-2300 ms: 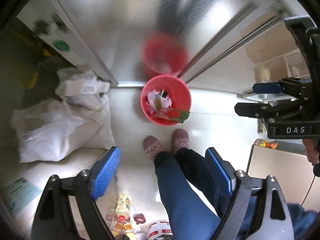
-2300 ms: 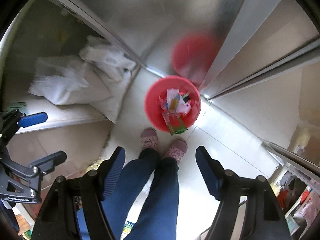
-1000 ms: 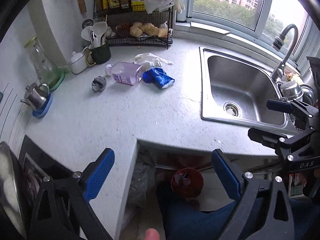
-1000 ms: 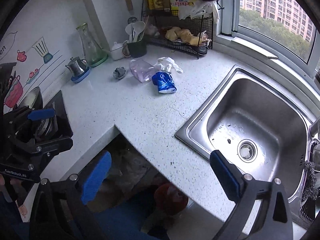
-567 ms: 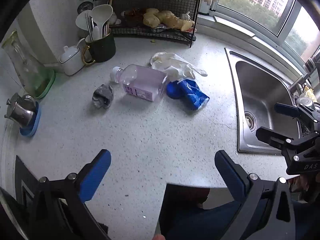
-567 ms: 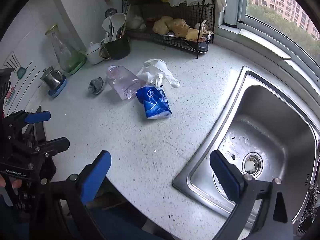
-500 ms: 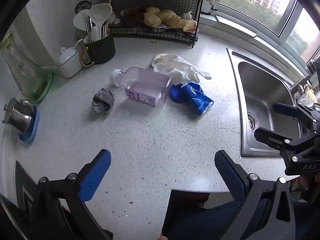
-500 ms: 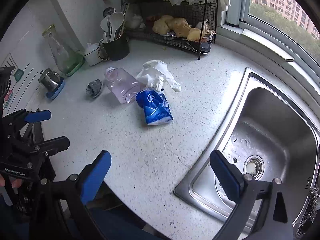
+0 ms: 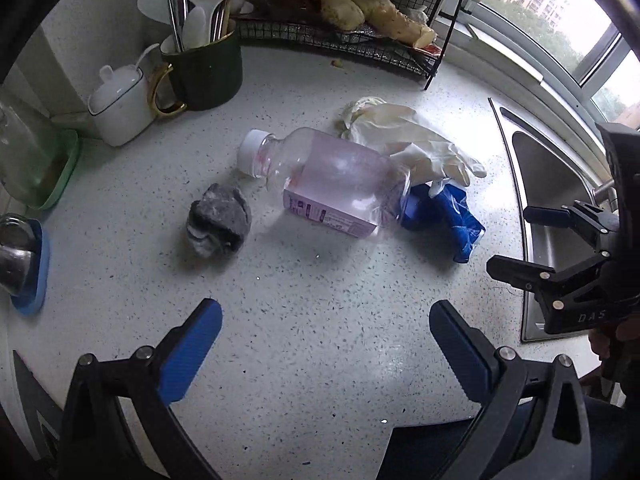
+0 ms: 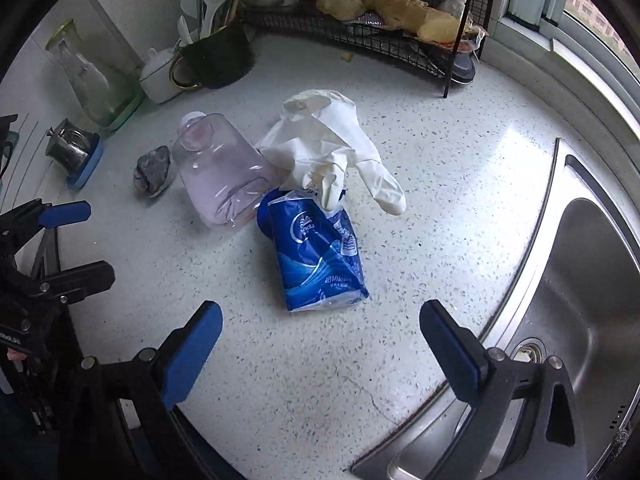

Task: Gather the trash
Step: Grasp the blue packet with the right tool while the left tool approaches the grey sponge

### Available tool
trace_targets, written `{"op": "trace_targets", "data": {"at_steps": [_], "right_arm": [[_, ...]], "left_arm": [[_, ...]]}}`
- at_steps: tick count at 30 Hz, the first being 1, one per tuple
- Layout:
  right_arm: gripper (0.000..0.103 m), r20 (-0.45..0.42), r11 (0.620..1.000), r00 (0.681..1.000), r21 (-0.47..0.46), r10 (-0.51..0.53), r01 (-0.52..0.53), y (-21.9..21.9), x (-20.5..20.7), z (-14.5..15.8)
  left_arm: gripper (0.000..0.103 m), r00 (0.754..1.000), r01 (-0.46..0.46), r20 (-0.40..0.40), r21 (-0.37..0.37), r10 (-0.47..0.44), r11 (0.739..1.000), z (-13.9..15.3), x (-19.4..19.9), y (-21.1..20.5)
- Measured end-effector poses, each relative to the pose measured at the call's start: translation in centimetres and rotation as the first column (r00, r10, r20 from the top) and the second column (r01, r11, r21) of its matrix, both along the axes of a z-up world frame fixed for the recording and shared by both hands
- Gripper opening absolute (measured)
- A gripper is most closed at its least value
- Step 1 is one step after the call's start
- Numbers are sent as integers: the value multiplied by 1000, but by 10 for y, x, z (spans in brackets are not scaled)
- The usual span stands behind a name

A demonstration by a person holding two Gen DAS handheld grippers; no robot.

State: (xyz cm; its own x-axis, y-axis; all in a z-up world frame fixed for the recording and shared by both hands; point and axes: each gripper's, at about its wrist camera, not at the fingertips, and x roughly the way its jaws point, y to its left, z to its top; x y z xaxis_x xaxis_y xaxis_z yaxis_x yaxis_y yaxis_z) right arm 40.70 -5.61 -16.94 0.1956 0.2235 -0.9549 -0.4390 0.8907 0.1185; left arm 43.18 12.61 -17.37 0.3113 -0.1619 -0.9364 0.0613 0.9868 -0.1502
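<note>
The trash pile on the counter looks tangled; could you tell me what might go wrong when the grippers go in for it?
1. The white glove drapes over both the clear bottle and the blue wrapper; lifting one may drag the others along or drop them.
2. The bottle lies on its side, so open jaws closing on it could roll it away.
3. The right gripper and left gripper, both open, aim at the same small pile and may collide.

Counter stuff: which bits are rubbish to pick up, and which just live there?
Rubbish to collect:
plastic bottle
white glove
blue wrapper
grey wad

Just sitting there:
green mug of utensils
white pot
wire rack
sink
</note>
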Motion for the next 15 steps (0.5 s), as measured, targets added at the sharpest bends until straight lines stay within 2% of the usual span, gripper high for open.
{"op": "trace_targets", "data": {"at_steps": [9, 13, 14, 15], "right_arm": [[98, -68, 999, 998, -54, 6, -9, 17, 26, -24], [92, -86, 994, 996, -104, 13, -22, 28, 32, -32], [89, -89, 993, 996, -113, 11, -21, 29, 34, -34], [81, -97, 993, 995, -114, 10, -22, 31, 35, -35]], "left_arm": [[103, 998, 13, -53, -7, -14, 1000, -22, 25, 6], [103, 998, 42, -54, -3, -42, 999, -27, 34, 2], [103, 997, 45, -54, -4, -45, 999, -28, 36, 2], [103, 997, 47, -57, -10, -47, 999, -29, 38, 1]]}}
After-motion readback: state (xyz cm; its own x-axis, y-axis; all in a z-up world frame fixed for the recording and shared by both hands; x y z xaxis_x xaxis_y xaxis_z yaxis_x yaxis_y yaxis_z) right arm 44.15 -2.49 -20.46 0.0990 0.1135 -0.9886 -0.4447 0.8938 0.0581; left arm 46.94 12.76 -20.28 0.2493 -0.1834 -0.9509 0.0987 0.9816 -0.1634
